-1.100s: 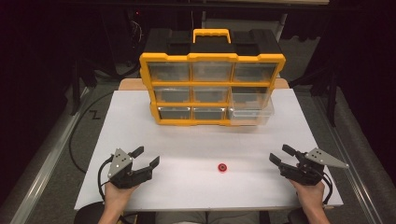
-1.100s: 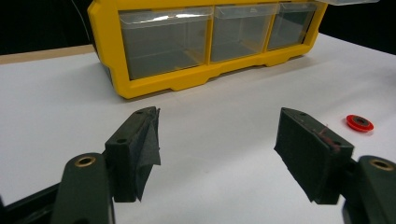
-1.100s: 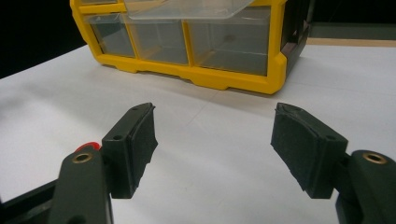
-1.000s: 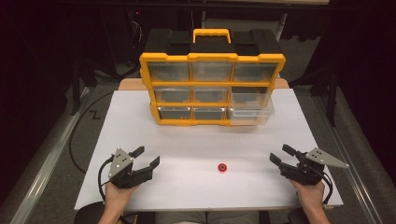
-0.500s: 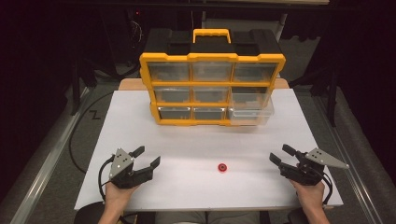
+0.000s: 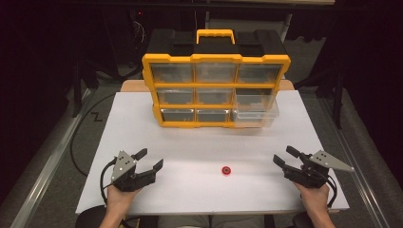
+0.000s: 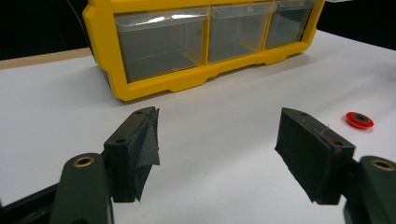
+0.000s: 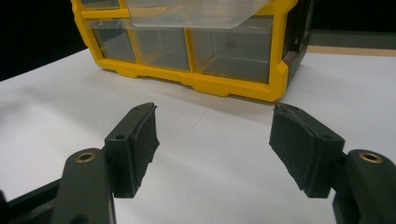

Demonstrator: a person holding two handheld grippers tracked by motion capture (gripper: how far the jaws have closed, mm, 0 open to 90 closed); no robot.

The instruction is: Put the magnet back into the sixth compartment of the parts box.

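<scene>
Nothing has moved since the earlier frames: both claws and the small red ring sit where they were. Left claw (image 6: 151,160) rests low at the near left of the white desk (image 6: 199,142), its jaws spread wide and holding nothing; right claw (image 6: 284,157) rests at the near right, likewise wide open and empty.

Red ring (image 6: 226,170) — a small, flat, washer-like disc with a dark centre — lies alone on the desk between the two claws, somewhat nearer the right one in the high view, and well apart from the yellow organiser (image 6: 216,90) at the far side. In the left gripper view the red ring (image 7: 359,120) appears beyond and outside the right-hand jaw, not between the jaws; that claw would need to swing toward it before closing.

Handling, as judged from its look: the ring is probably light and rigid, with a smooth, hard surface, and so thin that it sits almost flush with the desk. A pinch across its outer rim is the likely hold, jaws brought down steeply so the pads (image 7: 308,158) meet opposite edges — a shallow approach risks pushing it along the smooth desk or flipping it.

One clear drawer (image 6: 254,110) at the lower right of the organiser stands pulled out; its lip (image 8: 196,11) shows at the top of the right gripper view.
</scene>
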